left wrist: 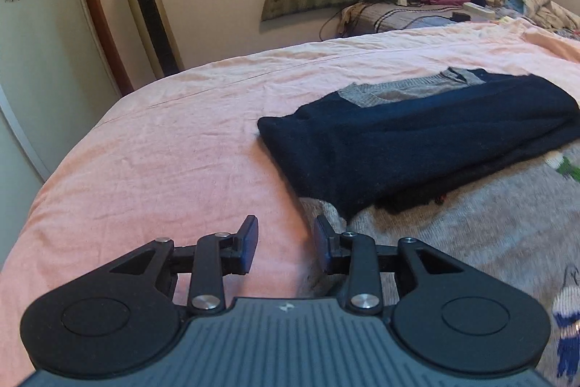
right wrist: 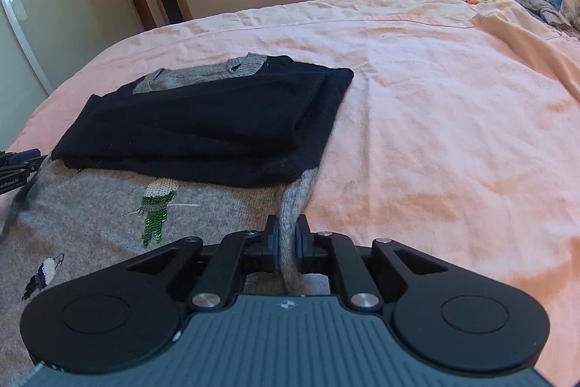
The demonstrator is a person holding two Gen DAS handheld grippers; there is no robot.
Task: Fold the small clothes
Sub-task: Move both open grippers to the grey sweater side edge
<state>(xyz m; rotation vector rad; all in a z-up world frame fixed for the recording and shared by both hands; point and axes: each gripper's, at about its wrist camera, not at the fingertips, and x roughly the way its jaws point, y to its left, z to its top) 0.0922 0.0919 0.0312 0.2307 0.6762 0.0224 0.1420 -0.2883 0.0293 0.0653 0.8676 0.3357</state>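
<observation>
Fingers (right wrist: 301, 238) pinch sweater (right wrist: 90, 227) | pink sheet (right wrist: 435, 97) | fan (left wrist: 150, 9) by wall

Our two hand-held grippers, both tilted downward

Our left hand-held gripper (left wrist: 286, 243) has its jaws parted with nothing between the pads. Our right hand-held gripper (right wrist: 287, 238) has its jaws drawn close, the blue pads (right wrist: 276, 242) pinching a fold of the grey sweater (right wrist: 90, 223). The left one's tip shows at the right view's left edge.

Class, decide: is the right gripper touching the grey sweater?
Touching. The right wrist view shows the right gripper pinching a fold of the grey sweater.
</observation>
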